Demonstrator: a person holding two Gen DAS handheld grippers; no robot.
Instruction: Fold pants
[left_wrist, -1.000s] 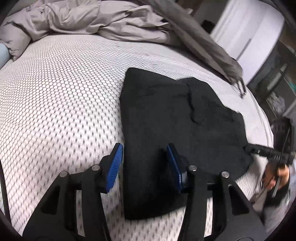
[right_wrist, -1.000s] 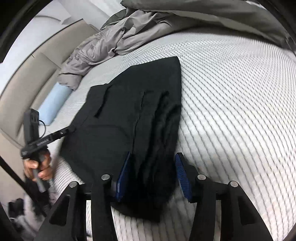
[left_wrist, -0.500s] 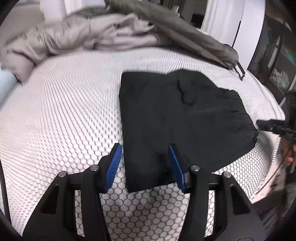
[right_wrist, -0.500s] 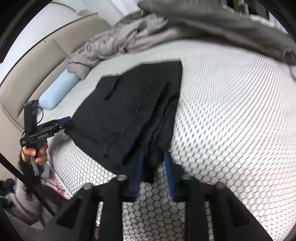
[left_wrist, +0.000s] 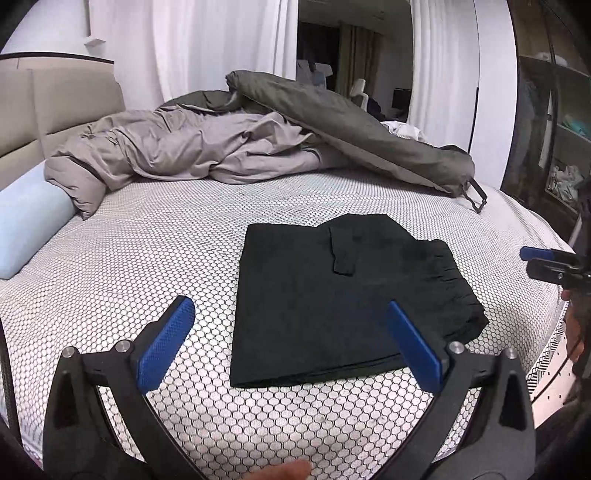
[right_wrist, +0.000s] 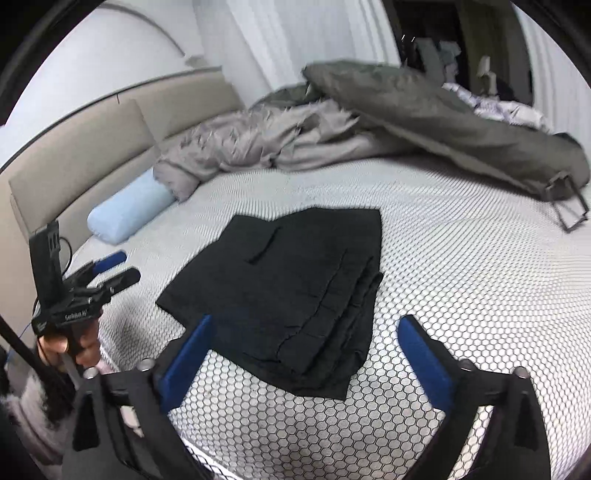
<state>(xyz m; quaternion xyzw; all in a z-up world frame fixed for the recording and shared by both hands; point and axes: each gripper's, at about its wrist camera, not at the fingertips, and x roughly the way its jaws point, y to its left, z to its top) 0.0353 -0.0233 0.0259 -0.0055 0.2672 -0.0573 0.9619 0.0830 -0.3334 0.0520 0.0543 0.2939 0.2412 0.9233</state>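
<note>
- The pants (left_wrist: 332, 295) lie folded into a compact, roughly rectangular black stack on the bed (left_wrist: 147, 258), matte soft cloth with a gathered waistband along one edge and a narrow flap on top.
- From the right wrist view the pants (right_wrist: 295, 288) show several stacked layers stepped along their near edge.
- The left gripper (left_wrist: 291, 343) has just been opening and stands spread wide, its blue textured pads clear of the cloth, nothing between them.
- The right gripper (right_wrist: 306, 354) has likewise just been opening; its jaws are wide apart above the near corner of the stack, holding nothing.
- The bed cover is white with a fine black honeycomb print, taut and flat.
- A crumpled grey-beige duvet (left_wrist: 192, 147) is heaped at the far side, with a darker olive quilt (left_wrist: 351, 122) draped over it.
- A pale blue cylindrical bolster (right_wrist: 129, 210) rests against the padded beige headboard (right_wrist: 110, 140).
</note>
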